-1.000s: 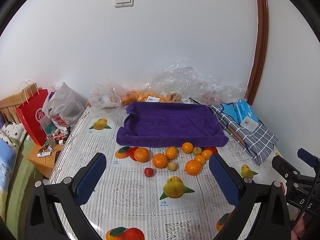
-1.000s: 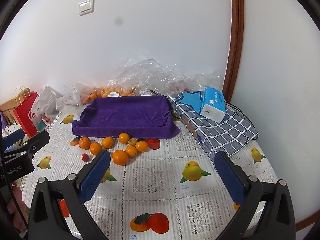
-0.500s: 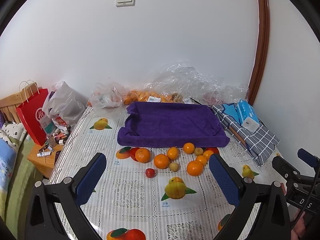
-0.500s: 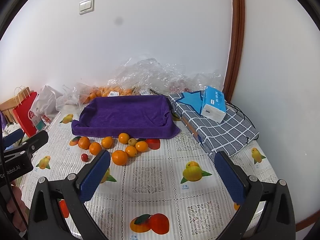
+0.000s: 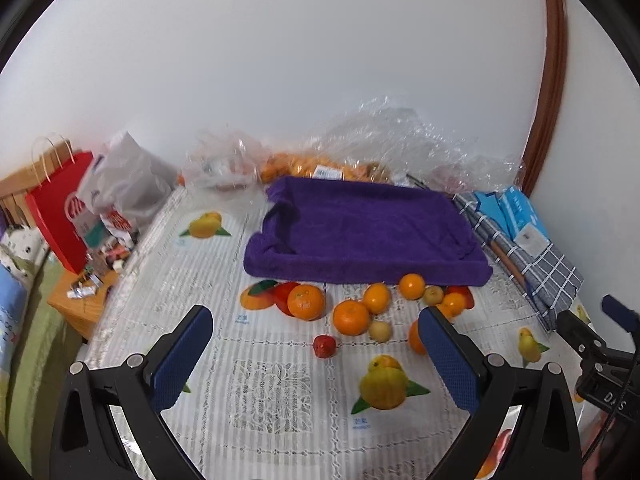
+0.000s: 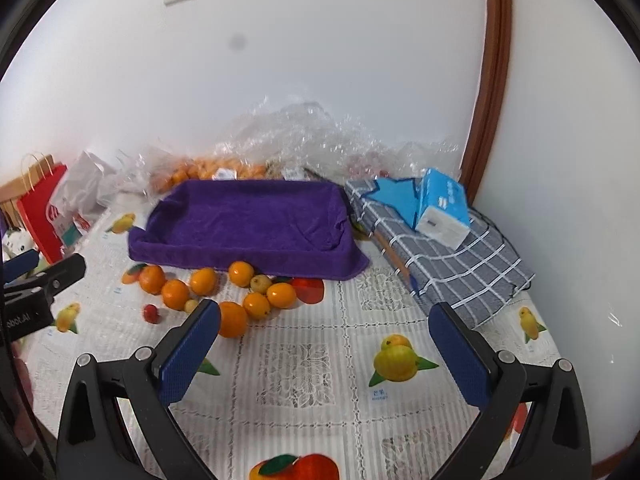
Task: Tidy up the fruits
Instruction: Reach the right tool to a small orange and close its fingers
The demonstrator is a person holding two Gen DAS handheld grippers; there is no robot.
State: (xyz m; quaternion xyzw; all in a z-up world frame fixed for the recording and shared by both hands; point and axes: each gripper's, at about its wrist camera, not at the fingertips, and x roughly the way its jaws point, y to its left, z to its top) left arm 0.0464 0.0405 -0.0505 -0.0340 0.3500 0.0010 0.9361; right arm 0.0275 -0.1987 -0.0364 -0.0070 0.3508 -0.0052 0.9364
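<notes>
Several oranges, two small yellowish fruits and one small red fruit lie loose on the fruit-print tablecloth, just in front of a tray lined with purple towel. My left gripper hovers open above the cloth, short of the fruit, with the red fruit between its fingertips in the picture. To the right, my right gripper is open and holds nothing; one orange sits by its left fingertip.
Clear plastic bags with more oranges lie behind the tray by the wall. A checked grey cloth bundle with a blue tissue pack sits right of the tray. A red paper bag and a white bag stand at the left table edge.
The left gripper has moved forward and lower toward the loose fruit, which now looks larger. The right gripper has barely shifted. Both stay open.
</notes>
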